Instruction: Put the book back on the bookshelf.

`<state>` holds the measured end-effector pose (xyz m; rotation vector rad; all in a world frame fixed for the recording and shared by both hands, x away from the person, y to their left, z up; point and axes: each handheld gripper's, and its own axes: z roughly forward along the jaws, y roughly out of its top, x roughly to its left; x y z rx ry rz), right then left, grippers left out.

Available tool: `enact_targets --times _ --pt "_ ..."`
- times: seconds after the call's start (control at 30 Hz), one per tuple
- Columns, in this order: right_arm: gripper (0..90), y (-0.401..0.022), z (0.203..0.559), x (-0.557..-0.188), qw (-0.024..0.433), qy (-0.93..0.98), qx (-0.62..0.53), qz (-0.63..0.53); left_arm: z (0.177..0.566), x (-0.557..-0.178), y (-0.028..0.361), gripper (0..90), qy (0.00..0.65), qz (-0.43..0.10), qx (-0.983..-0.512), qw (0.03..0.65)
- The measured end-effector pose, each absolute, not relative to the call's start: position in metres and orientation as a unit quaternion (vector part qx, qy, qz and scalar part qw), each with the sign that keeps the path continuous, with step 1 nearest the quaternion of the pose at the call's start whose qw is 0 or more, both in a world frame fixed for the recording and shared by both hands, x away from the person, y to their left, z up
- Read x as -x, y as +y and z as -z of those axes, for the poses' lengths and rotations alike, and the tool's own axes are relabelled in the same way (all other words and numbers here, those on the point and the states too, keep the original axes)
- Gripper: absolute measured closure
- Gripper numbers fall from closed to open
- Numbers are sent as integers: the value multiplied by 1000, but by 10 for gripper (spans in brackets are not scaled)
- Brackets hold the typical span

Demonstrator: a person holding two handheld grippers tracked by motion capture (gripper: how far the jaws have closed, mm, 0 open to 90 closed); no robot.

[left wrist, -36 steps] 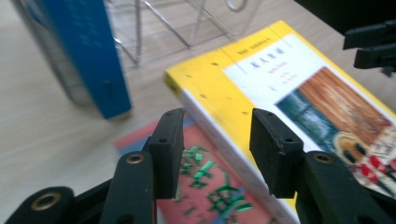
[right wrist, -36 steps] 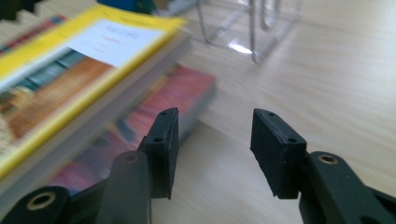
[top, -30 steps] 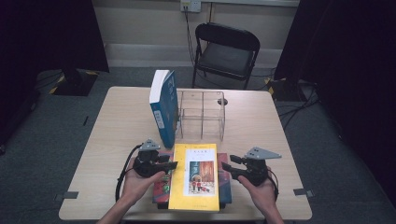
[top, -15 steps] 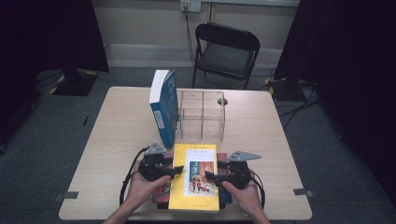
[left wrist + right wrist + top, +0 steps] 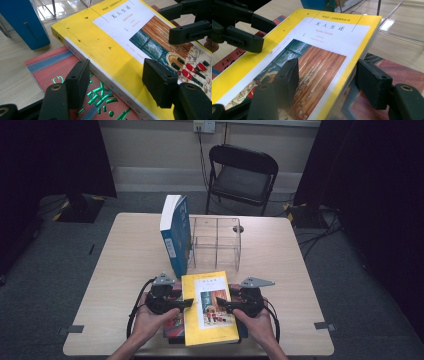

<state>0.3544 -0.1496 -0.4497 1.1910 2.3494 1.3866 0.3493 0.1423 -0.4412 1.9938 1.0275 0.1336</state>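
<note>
High view: a glossy yellow book (image 5: 210, 307) lies flat on a red book (image 5: 175, 325). Left gripper (image 5: 186, 303) and right gripper (image 5: 221, 305) straddle its edges, jaws apart, gripping nothing. Since a second ago, the right gripper moved inward; its jaws have just closed slightly.

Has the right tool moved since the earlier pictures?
Yes. The right tool moved left, from beside the yellow book until its jaws straddle the book's right edge.

1. Your high view is soft and low in detail; the table (image 5: 125, 270) is evenly lit from above, the room around it falls nearly black.
2. Glare streaks the clear rack (image 5: 62, 6) in your left gripper view.
3. Both gripper views blur the near jaws and bend lines toward the edges.
</note>
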Motion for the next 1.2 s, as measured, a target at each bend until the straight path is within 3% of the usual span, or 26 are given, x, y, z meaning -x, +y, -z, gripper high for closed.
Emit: enact_targets --times 0.13,0.4,0.53,1.2 --pt "402 -151 448 -356 89 787 -396 -464 442 -349 143 392 413 -52 -797 438" --pt "401 -148 450 -365 76 773 -424 -466 442 -350 143 388 410 -54 -800 435" --pt "528 -152 446 -364 76 761 -435 -475 441 -349 141 384 411 -60 -801 432" --pt "535 -157 436 -346 50 743 -447 -496 442 -349 141 382 408 -63 -800 435"
